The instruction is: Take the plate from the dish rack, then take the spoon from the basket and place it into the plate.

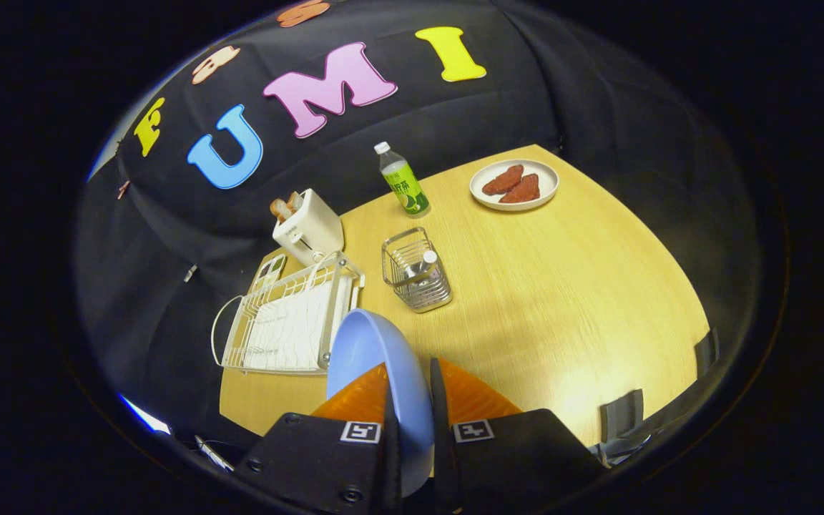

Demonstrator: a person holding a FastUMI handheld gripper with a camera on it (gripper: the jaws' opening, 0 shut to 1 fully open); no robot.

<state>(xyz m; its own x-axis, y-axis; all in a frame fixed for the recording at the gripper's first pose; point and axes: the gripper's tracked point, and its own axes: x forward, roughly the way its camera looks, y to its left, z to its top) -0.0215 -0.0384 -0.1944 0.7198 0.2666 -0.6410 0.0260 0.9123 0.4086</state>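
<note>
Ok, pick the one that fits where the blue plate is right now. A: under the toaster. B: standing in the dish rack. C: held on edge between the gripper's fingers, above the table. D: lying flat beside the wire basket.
C: the blue plate stands on edge, pinched between the gripper fingers, in front of the white dish rack and above the wooden table.

Staged kitchen corner inside a recording booth, not a real home. Evidence: black cloth wall (526,93) wraps a bare wooden table (562,300) carrying a toaster (308,225), dish rack (287,325), wire basket (418,272), bottle (403,180), plate of food (514,184).
</note>
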